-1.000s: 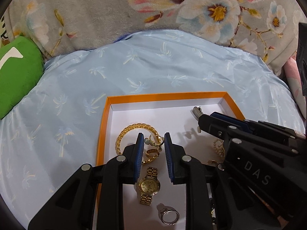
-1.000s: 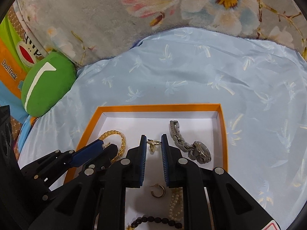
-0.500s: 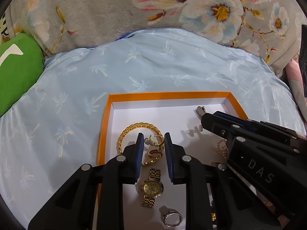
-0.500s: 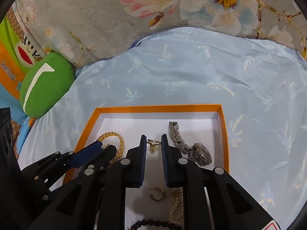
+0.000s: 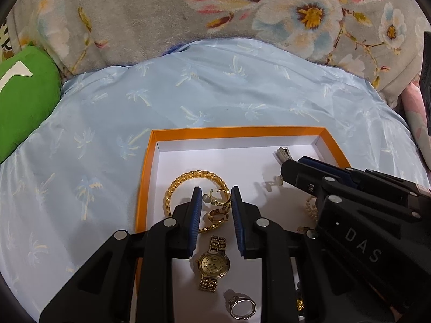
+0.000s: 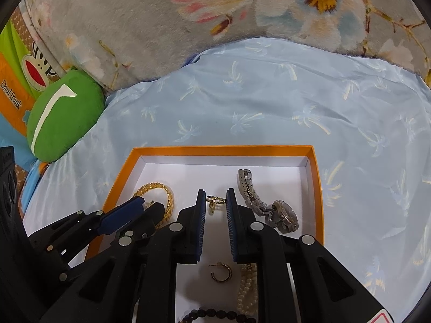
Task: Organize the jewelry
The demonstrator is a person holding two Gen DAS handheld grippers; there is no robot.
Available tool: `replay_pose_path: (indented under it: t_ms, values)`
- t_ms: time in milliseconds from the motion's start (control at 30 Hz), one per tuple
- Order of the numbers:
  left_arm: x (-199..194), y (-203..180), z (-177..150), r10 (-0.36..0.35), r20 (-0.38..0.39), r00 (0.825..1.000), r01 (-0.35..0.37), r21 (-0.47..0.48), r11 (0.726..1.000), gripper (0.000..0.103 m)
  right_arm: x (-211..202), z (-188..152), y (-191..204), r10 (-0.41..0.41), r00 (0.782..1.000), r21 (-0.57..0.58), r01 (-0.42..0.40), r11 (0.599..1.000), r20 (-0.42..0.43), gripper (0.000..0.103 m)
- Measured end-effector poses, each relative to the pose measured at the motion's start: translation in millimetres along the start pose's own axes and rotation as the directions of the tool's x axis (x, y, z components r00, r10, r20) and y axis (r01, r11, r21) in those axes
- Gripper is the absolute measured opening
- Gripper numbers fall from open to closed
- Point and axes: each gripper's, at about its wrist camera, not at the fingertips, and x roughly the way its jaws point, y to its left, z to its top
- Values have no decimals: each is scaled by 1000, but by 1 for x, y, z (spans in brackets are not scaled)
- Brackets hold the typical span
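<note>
An orange-rimmed white tray (image 5: 144, 177) (image 6: 317, 188) lies on the blue cloth and holds jewelry. My left gripper (image 5: 215, 199) is shut on a gold hoop earring with a pearl (image 5: 219, 200), held above a gold chain bracelet (image 5: 186, 177), another gold hoop (image 5: 216, 216), a gold watch (image 5: 214, 263) and a silver ring (image 5: 242, 306). My right gripper (image 6: 214, 202) is shut on a small gold earring (image 6: 214, 202), above the tray. Beneath it lie a gold hoop (image 6: 222, 271), a pearl strand (image 6: 246, 288) and a dark bead bracelet (image 6: 215, 315). A silver watch (image 6: 269, 210) lies to its right.
A blue palm-print cloth (image 5: 215, 91) covers the surface around the tray. A green cushion (image 5: 24, 102) (image 6: 62, 118) sits at the left. A grey floral blanket (image 6: 242, 8) runs along the back. The two grippers are close side by side over the tray.
Both grippers have drawn back and up a little with their earrings still held; the tray contents have not moved.
</note>
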Motion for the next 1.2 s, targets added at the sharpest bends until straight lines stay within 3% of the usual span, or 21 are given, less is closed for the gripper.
replay_pose_path:
  t_ms: [767,833,900,967,1200]
  values:
    - [-1,2,1,0,-5,1000,0,-14,1000,22,-6,1,-1,-5,1000,5,5,1000,18,17]
    - [-4,5,0,-5,-6,1000,5,-24,1000,24,-13,-2,-2,-18,999,1,18,1000,32,17]
    - [-10,10,-1,-3,2,1000,4,-40,999,38,-21,-7,-5,-38,999,-9,38,999,39,17]
    - [-20,16,-4,-10,14,1000,11,-56,998,42,-29,-15,-10,-47,998,-9,48,999,40,17]
    - [-54,22,-24,28,42,999,-26,-44,999,42,-64,-48,-21,-83,995,-9,84,996,53,17]
